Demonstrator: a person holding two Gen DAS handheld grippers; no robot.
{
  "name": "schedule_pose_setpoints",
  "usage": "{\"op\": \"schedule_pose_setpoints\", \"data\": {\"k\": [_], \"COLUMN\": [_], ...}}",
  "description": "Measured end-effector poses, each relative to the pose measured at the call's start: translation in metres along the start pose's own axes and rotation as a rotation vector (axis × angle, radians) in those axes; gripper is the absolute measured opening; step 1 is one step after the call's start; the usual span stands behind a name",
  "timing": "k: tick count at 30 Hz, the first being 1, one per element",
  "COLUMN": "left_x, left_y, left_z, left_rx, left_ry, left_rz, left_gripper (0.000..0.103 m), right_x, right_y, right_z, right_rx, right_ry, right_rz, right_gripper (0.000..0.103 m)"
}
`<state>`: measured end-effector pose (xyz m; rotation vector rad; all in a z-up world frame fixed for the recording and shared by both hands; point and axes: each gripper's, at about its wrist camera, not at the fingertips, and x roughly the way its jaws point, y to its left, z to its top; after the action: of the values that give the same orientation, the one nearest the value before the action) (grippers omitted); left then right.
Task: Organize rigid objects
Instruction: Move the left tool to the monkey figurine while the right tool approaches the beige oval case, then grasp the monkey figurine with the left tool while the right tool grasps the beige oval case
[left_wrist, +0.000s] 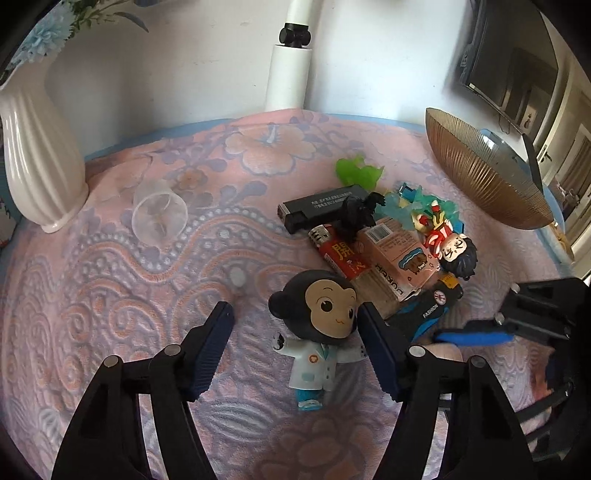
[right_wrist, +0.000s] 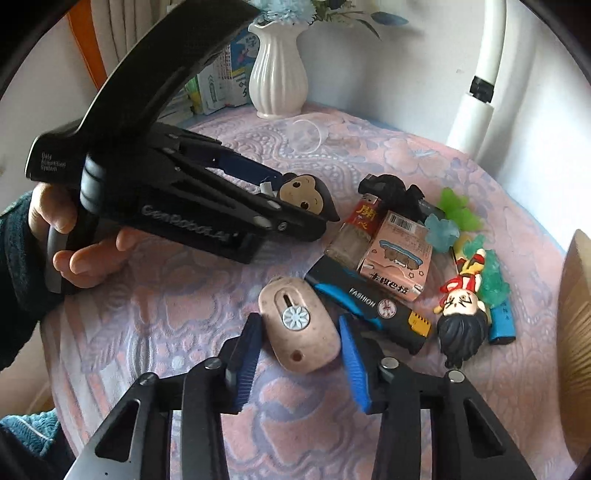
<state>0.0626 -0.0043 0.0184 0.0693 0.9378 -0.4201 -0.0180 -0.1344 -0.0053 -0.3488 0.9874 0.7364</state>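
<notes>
A monkey figurine in a white coat lies on the flowered cloth between the fingers of my left gripper. The right finger touches its head and the left finger stands clear, so the gripper is open. The right wrist view shows the same gripper around the monkey's head. My right gripper is shut on a pink oval case with a flower disc, a blue pad on each side. One blue finger of it shows in the left wrist view.
Behind lies a pile: a black box, red lighter, pink carton, black-and-blue "FASHION" cutter, black-haired doll, green jelly shapes. A clear cup, white vase and ribbed brown bowl stand around.
</notes>
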Motion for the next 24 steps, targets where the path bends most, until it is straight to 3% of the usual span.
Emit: {"op": "schedule_pose_setpoints", "data": {"k": [8,10,11,12,19,24], "left_x": [0.001,0.001,0.0,-0.002,-0.019,-0.041], "left_y": [-0.02,-0.019,-0.019,-0.018,-0.02,-0.045], "left_z": [-0.008,-0.007,-0.008,-0.007,-0.011,-0.004], "left_rx": [0.099,0.098,0.097,0.093,0.048,0.087], "left_ry": [0.016,0.012,0.004,0.0,-0.037,-0.097], "left_rz": [0.071,0.067,0.068,0.059,0.056,0.045], "left_gripper": [0.072,0.065,0.052,0.049,0.045,0.045], "right_x": [-0.016,-0.02,-0.022,-0.024,-0.045,-0.076], "right_y": [0.007,0.002,-0.002,-0.005,-0.027,-0.041], "right_z": [-0.021,-0.026,-0.029,-0.03,-0.043,-0.049], "right_rx": [0.067,0.104,0.129,0.149,0.283,0.342], "right_ry": [0.006,0.009,0.008,0.006,-0.052,-0.123], "right_rz": [-0.016,-0.023,-0.023,-0.022,0.011,-0.015], "right_gripper": [0.038,0.038,0.038,0.038,0.038,0.038]}}
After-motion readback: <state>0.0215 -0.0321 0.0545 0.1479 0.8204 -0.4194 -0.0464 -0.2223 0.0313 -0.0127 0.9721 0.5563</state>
